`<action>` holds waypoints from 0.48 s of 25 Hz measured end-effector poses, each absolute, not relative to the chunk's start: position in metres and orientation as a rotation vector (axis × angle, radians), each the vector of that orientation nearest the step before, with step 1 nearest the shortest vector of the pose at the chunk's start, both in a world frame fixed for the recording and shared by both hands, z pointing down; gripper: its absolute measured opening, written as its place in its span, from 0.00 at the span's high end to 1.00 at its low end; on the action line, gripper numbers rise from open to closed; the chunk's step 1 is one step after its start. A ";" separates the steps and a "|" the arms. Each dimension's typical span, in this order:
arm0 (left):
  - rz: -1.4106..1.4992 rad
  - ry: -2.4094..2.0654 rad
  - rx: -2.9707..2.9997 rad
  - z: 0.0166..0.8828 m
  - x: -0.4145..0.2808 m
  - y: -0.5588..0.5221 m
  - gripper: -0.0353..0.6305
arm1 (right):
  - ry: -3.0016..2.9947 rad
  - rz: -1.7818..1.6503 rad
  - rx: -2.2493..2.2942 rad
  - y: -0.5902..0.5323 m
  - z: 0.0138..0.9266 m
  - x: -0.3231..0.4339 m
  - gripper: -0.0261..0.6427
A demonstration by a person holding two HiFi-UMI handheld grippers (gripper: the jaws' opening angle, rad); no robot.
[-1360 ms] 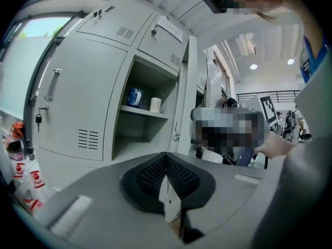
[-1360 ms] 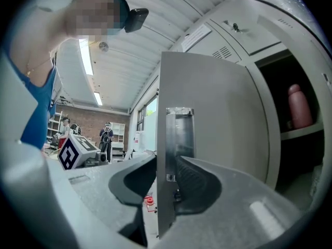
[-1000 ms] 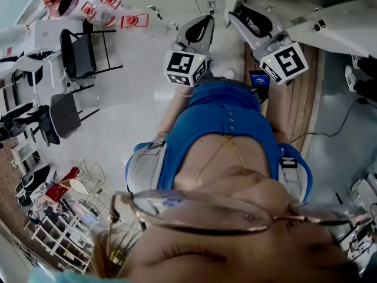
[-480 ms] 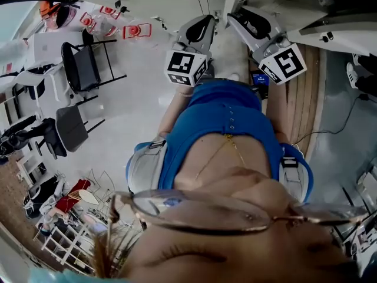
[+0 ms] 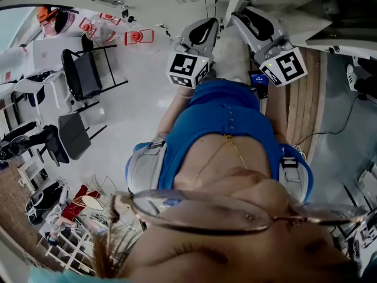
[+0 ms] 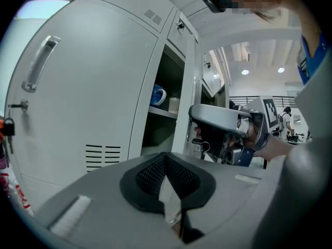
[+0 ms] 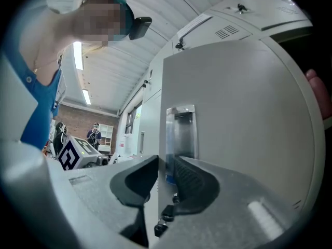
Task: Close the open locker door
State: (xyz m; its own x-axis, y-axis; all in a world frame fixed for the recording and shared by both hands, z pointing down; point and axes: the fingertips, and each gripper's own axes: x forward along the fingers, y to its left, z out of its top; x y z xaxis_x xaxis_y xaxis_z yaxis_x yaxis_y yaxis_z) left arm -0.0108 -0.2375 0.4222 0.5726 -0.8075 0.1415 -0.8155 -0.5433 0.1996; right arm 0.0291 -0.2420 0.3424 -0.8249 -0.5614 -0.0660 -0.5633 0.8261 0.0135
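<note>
Now my right tool [image 7: 165, 162] straddles the edge of the open locker door [image 7: 238, 113], jaws just closing but not yet pinching it. My left tool [image 6: 166, 160] is pressed together, empty.

Pale floor [image 5: 141, 102], black chairs [image 5: 78, 58], far brick wall [image 7: 78, 115]

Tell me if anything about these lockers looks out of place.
One locker door stands swung open while the neighbouring door is shut, exposing a shelf with a mug. Nothing looks spilled or damaged.
</note>
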 end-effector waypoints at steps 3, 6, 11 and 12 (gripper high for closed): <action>0.052 -1.311 2.584 0.423 -0.013 -0.244 0.95 | 2.923 0.062 -0.973 -0.251 0.343 0.023 0.82; 0.051 -1.276 2.600 0.425 -0.016 -0.251 0.95 | 2.902 0.067 -1.038 -0.262 0.344 0.017 0.82; 0.061 -1.220 2.623 0.428 -0.020 -0.261 0.95 | 2.869 0.073 -1.140 -0.280 0.343 0.009 0.82; 0.061 -1.208 2.629 0.427 -0.020 -0.263 0.95 | 2.860 0.074 -1.162 -0.283 0.343 0.008 0.82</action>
